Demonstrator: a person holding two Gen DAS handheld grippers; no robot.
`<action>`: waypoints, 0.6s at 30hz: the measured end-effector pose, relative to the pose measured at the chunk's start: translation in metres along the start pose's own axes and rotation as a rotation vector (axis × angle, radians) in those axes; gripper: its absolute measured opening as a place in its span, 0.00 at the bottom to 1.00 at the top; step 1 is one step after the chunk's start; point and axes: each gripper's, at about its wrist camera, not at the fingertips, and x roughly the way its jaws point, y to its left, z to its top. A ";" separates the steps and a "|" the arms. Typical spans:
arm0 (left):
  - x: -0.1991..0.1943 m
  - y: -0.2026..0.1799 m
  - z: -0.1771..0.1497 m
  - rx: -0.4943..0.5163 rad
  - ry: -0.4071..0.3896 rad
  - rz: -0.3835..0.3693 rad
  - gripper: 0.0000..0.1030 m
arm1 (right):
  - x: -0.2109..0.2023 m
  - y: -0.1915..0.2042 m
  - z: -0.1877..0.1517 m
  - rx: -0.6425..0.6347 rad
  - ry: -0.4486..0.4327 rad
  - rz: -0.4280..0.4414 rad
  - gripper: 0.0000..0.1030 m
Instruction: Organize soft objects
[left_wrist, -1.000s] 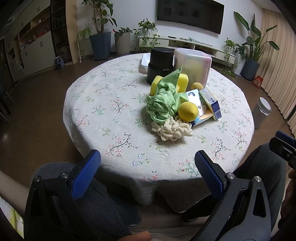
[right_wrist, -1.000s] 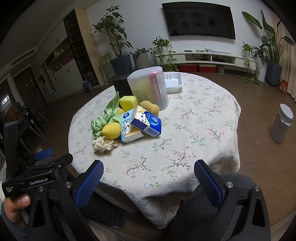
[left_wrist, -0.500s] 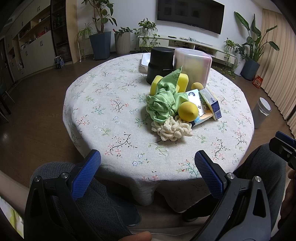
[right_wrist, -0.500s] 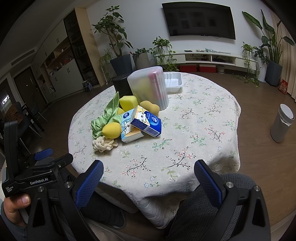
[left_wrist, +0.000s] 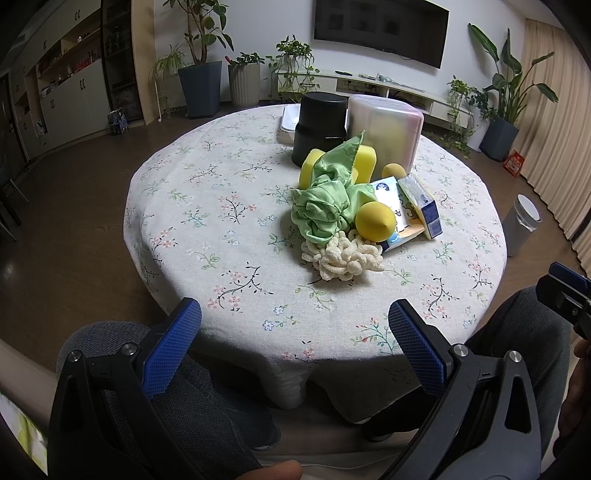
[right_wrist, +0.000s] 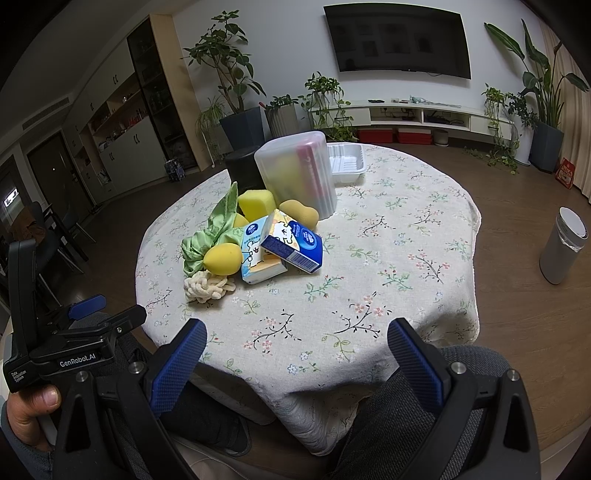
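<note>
A pile of soft things lies on the round flowered table (left_wrist: 207, 221): a green cloth (left_wrist: 325, 206), a cream knotted rope (left_wrist: 341, 254), a yellow egg-shaped sponge (left_wrist: 375, 222), a yellow block sponge (left_wrist: 365, 162) and two tissue packs (left_wrist: 421, 206). The same pile shows in the right wrist view: cloth (right_wrist: 214, 229), rope (right_wrist: 207, 288), egg sponge (right_wrist: 221, 260), tissue packs (right_wrist: 291, 243). My left gripper (left_wrist: 293, 332) is open and empty at the near table edge, over my lap. My right gripper (right_wrist: 295, 354) is open and empty, also at the near edge.
A black canister (left_wrist: 319, 125), a frosted plastic box (left_wrist: 384, 133) and a white tray (right_wrist: 345, 162) stand behind the pile. A grey bin (right_wrist: 563, 243) stands on the floor to the right. Potted plants and a TV shelf line the far wall.
</note>
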 end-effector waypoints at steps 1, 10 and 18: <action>0.000 0.000 0.000 0.000 0.000 0.000 1.00 | 0.000 0.000 0.000 0.000 0.000 0.000 0.98; 0.001 0.000 0.000 -0.001 0.001 0.000 1.00 | 0.000 0.000 0.001 -0.001 0.000 0.000 0.98; 0.003 0.000 -0.002 -0.010 0.005 0.000 1.00 | 0.000 0.000 0.001 0.000 0.002 -0.001 0.98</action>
